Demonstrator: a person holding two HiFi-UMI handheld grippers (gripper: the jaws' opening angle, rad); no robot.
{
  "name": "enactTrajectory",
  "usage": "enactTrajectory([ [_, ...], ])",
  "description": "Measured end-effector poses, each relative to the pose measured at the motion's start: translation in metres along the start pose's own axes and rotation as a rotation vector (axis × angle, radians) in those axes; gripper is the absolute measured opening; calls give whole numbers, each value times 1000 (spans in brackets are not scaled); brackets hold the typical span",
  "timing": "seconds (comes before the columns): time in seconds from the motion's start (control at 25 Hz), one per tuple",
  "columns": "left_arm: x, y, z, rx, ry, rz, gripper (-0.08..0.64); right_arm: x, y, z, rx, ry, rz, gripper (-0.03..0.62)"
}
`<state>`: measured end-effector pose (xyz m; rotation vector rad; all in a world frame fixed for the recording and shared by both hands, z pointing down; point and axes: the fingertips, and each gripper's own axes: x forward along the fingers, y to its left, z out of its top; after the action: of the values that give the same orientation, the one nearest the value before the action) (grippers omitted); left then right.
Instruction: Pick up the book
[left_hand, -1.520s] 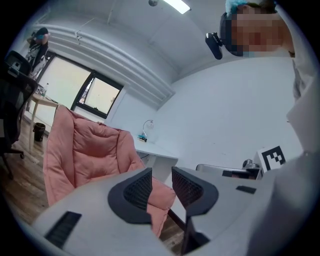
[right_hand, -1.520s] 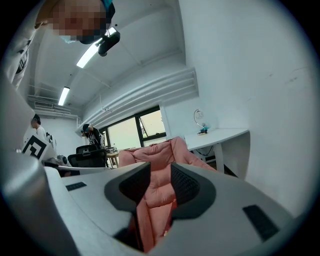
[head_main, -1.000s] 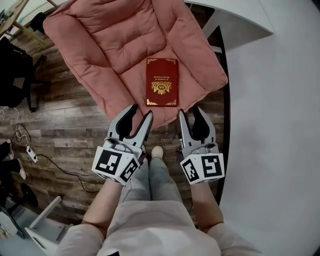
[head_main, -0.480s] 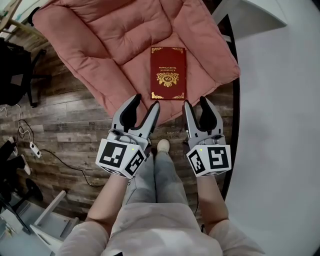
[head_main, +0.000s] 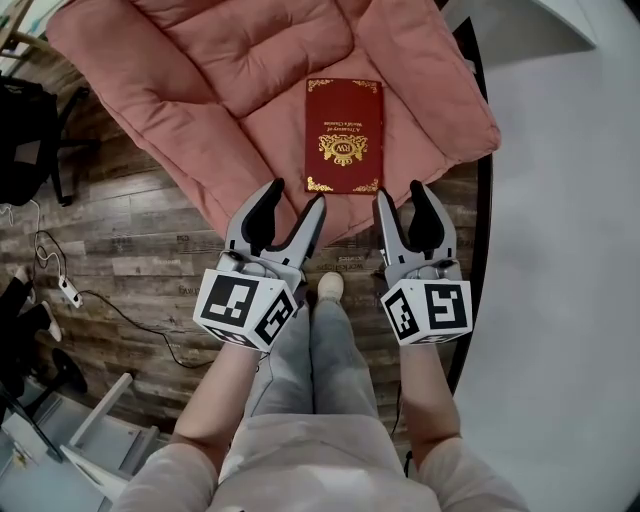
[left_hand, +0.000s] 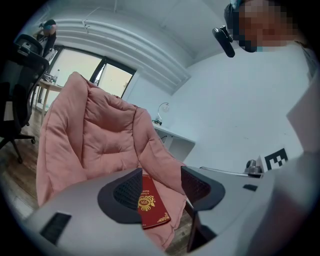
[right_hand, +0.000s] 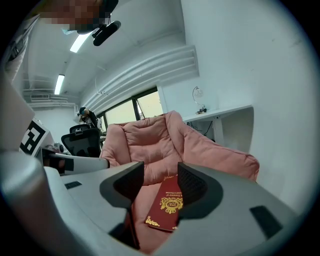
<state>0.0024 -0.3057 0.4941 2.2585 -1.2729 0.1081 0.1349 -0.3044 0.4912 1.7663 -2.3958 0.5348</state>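
A dark red book (head_main: 344, 135) with gold ornaments lies flat on the seat of a pink cushioned chair (head_main: 220, 90). Both grippers hover short of the seat's front edge, apart from the book. My left gripper (head_main: 296, 196) sits to the book's lower left; its jaws have just been opening and nothing is between them. My right gripper (head_main: 403, 193) sits to the book's lower right; its jaws have just been opening too, also empty. The book (left_hand: 150, 206) shows ahead between the jaws in the left gripper view. In the right gripper view the book (right_hand: 167, 205) lies ahead too.
The floor is wood plank (head_main: 130, 250). A white desk (head_main: 560, 20) and a grey-white surface (head_main: 570, 250) lie to the right. A black office chair (head_main: 30, 140) and a cable with a power strip (head_main: 68, 292) sit at the left. The person's legs and shoe (head_main: 330, 288) are below the grippers.
Both grippers have come closer to the chair's front edge and the book. The jaws of both stand wider apart than before. The book has not moved on the seat.
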Motion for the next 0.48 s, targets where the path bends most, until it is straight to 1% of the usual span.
enactTrajectory([
  [0.16, 8, 6, -10, -12, 9, 6, 239, 6, -2, -18, 2, 27, 10, 213],
  [0.28, 16, 9, -16, -20, 15, 4, 241, 11, -4, -25, 4, 39, 12, 226],
  [0.48, 27, 18, -28, -31, 27, 17, 250, 24, -9, -42, 3, 62, 14, 230],
])
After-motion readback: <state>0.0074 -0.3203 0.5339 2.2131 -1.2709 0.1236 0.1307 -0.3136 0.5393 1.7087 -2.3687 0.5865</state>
